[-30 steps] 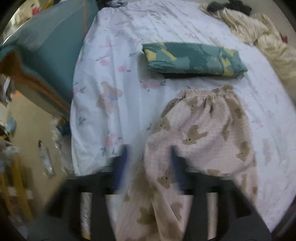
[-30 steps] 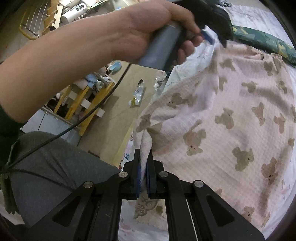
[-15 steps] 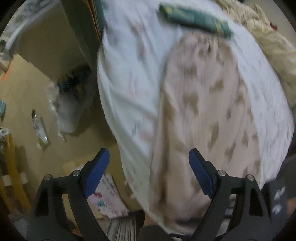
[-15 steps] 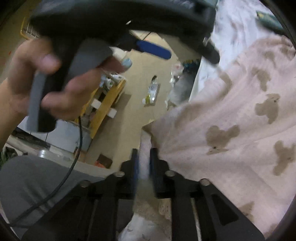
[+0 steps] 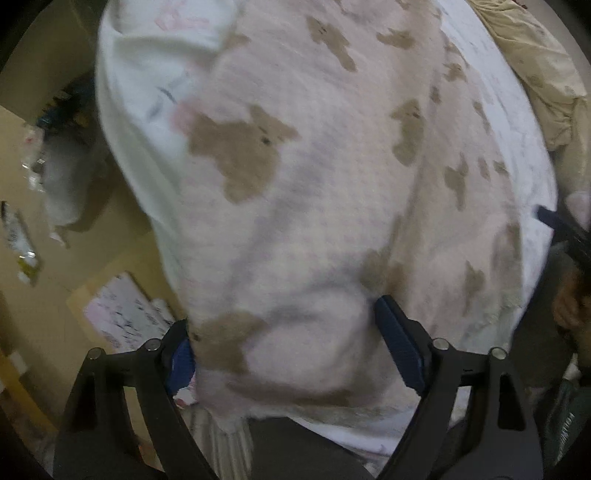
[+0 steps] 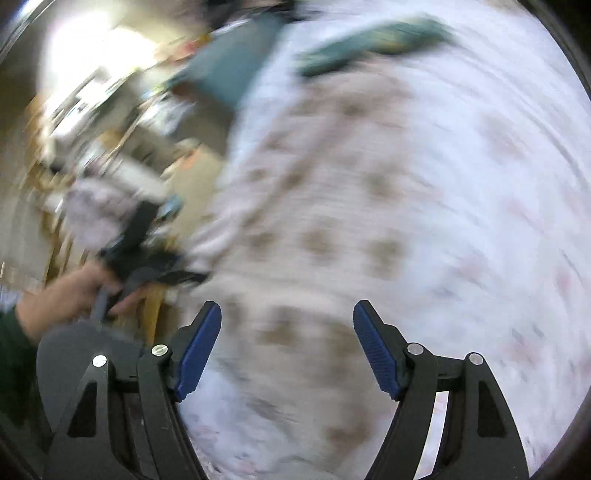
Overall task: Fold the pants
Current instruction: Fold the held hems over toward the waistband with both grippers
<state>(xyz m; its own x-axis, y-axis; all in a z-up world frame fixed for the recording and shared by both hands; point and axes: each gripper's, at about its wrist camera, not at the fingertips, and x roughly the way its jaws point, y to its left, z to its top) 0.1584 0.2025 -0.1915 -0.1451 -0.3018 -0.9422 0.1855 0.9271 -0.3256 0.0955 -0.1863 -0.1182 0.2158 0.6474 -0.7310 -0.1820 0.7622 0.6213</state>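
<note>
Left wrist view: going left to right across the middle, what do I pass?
Floor with scattered clutter → white floral bedsheet edge → bear-print pants → beige blanket at the upper right.

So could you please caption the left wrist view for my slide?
Open left gripper straddling the bear-print pants at the bed edge.

Support: bed with white floral-print sheet [image 6: 498,206]. Directly on it: pale pink bear-print fabric pants [image 5: 332,184], spread from centre toward 6 o'clock; folded green-and-yellow patterned cloth [image 6: 373,35] at 12 o'clock, blurred; crumpled beige blanket [image 5: 535,74] at 2 o'clock in left view.
</note>
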